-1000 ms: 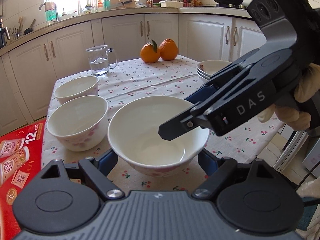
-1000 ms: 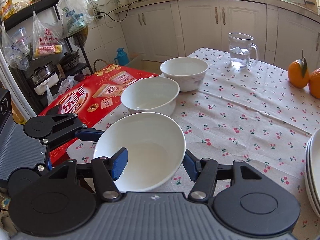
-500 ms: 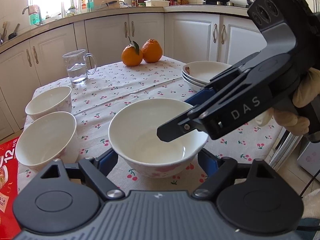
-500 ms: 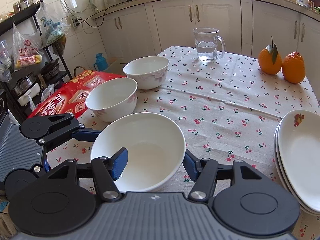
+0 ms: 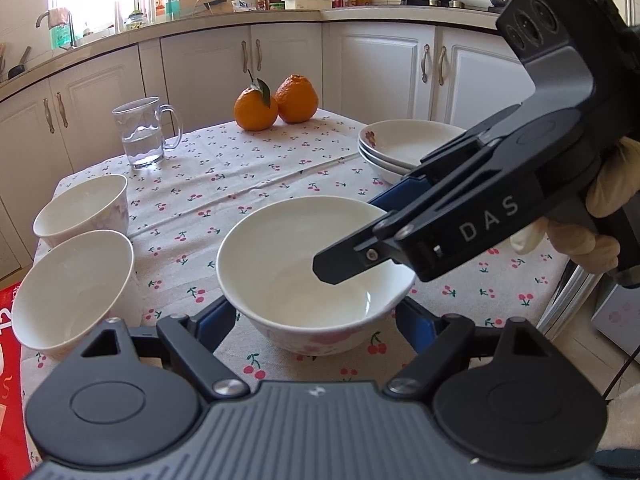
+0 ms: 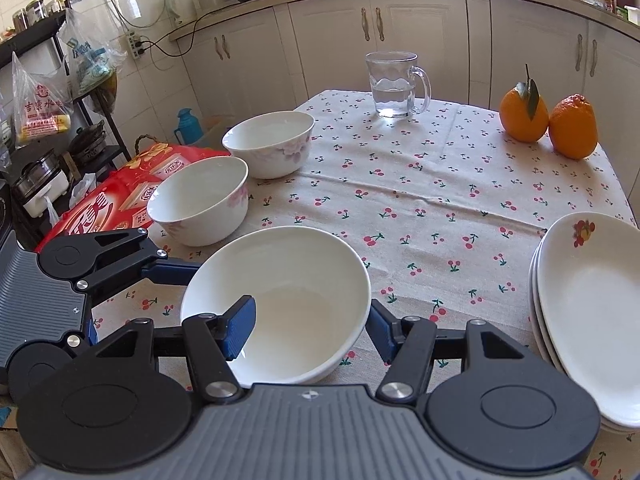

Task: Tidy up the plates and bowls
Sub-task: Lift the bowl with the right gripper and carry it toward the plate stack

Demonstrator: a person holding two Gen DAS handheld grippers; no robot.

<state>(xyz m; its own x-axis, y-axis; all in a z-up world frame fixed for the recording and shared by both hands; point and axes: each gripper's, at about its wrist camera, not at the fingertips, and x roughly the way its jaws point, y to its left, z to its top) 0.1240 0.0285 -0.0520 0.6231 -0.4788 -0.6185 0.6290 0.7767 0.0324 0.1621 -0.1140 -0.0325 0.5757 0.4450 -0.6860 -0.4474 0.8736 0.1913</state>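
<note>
Right gripper point(image 6: 308, 326) pinches my bowl's point(image 6: 280, 296) near rim, one pad inside; left gripper point(image 5: 316, 322) straddles it without pressing, on the table point(image 6: 420, 208). Glazed ceramic: stiff, slippery, breakable.

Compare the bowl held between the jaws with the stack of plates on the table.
The bowl is deep with steep walls; the stacked plates are shallow and wide. The bowl is single and gripped by the right gripper across its rim, one finger inside; the plates lie nested, untouched. The bowl shows pink flowers on its outer wall; the top plate bears a small red motif on its inner rim. Both are white and empty.
</note>
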